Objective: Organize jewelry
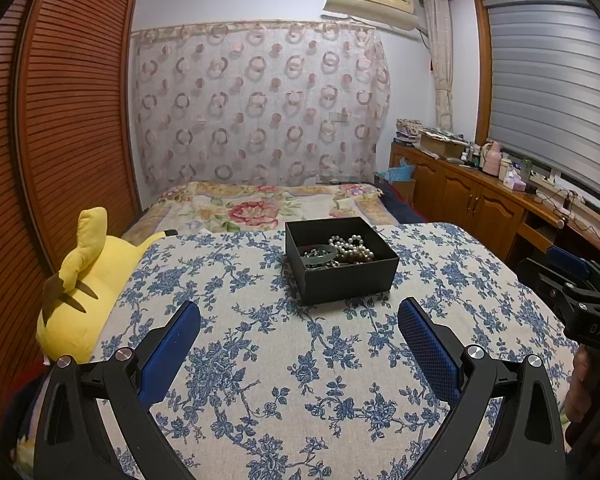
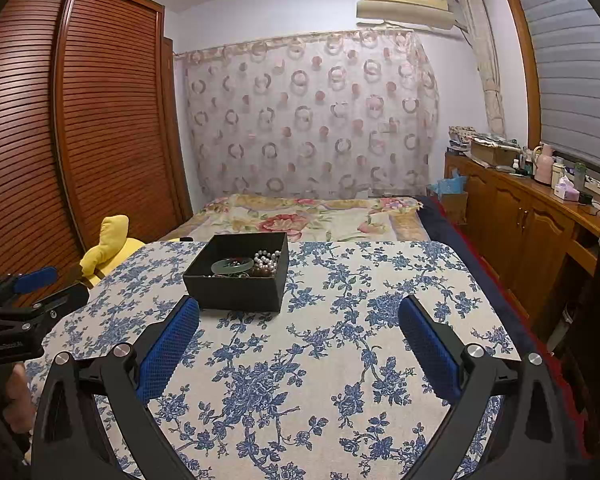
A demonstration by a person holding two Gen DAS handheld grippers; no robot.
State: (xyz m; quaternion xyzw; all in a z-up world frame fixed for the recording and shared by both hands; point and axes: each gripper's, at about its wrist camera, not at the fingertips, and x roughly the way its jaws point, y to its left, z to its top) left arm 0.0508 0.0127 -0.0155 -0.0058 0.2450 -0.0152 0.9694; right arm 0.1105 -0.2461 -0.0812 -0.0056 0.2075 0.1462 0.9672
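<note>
A black open box (image 1: 346, 280) (image 2: 232, 292) stands on the blue-flowered tablecloth (image 1: 260, 380) (image 2: 340, 340). Inside it lie a white pearl string (image 1: 352, 246) (image 2: 266, 260), a green bangle (image 1: 320, 254) (image 2: 232, 266) and other tangled pieces. My left gripper (image 1: 300, 312) is open, held short of the box with nothing between its blue pads. My right gripper (image 2: 300, 312) is open too, empty, with the box ahead and to its left. Each gripper shows at the edge of the other's view, the right gripper (image 1: 572, 280) and the left gripper (image 2: 28, 288).
A yellow plush toy (image 1: 80, 280) (image 2: 108, 246) lies off the table's left side by the louvred wardrobe (image 1: 60, 120). A bed with a floral cover (image 1: 260, 204) lies beyond the table. A wooden cabinet (image 2: 532, 232) with bottles runs along the right wall.
</note>
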